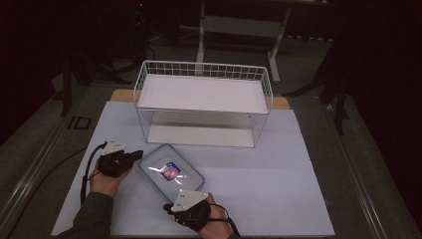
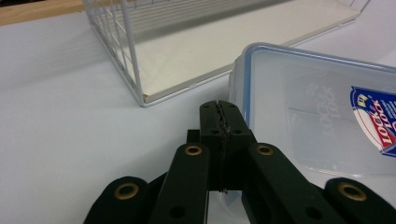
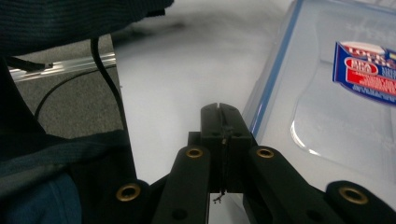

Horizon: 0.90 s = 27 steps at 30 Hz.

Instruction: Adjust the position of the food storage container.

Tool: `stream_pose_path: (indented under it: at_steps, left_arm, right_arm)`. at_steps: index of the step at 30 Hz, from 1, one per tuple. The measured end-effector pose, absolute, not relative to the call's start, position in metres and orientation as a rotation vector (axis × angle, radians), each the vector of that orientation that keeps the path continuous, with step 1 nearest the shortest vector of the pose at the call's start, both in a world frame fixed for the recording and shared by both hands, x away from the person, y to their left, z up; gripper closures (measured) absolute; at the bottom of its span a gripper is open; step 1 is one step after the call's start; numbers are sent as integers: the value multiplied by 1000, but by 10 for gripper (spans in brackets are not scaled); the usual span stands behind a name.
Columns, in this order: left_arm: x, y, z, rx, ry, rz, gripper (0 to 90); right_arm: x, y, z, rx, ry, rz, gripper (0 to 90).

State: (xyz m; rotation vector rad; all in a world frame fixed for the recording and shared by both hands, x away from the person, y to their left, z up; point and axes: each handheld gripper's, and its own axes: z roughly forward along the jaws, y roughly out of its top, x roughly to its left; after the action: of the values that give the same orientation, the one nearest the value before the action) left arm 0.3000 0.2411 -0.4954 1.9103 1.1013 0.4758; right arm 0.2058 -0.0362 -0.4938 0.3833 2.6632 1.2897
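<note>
A clear plastic food container [image 1: 171,172] with a blue-rimmed lid and a red and blue label lies flat on the white table, in front of the wire shelf. My left gripper [image 1: 135,155] rests at the container's left edge, jaws pressed together with nothing between them; in the left gripper view the tips [image 2: 219,108] sit just beside the lid's corner [image 2: 240,65]. My right gripper [image 1: 168,208] lies near the container's front corner, also shut and empty. In the right gripper view its tips [image 3: 221,110] stop just short of the blue rim [image 3: 275,70].
A white wire shelf rack [image 1: 203,102] with two white boards stands behind the container, and its lower board [image 2: 210,51] is close ahead of the left gripper. Cables [image 1: 87,167] trail off both grippers. The table's front edge [image 1: 199,234] runs just below the hands.
</note>
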Motion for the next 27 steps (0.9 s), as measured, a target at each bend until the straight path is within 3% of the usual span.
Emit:
stream_pose_path:
  at_steps: [27]
  left_arm:
    - [285, 212, -495, 1981, 1016, 428, 896]
  right_arm:
    - [226, -102, -490, 589, 2602, 1253, 895]
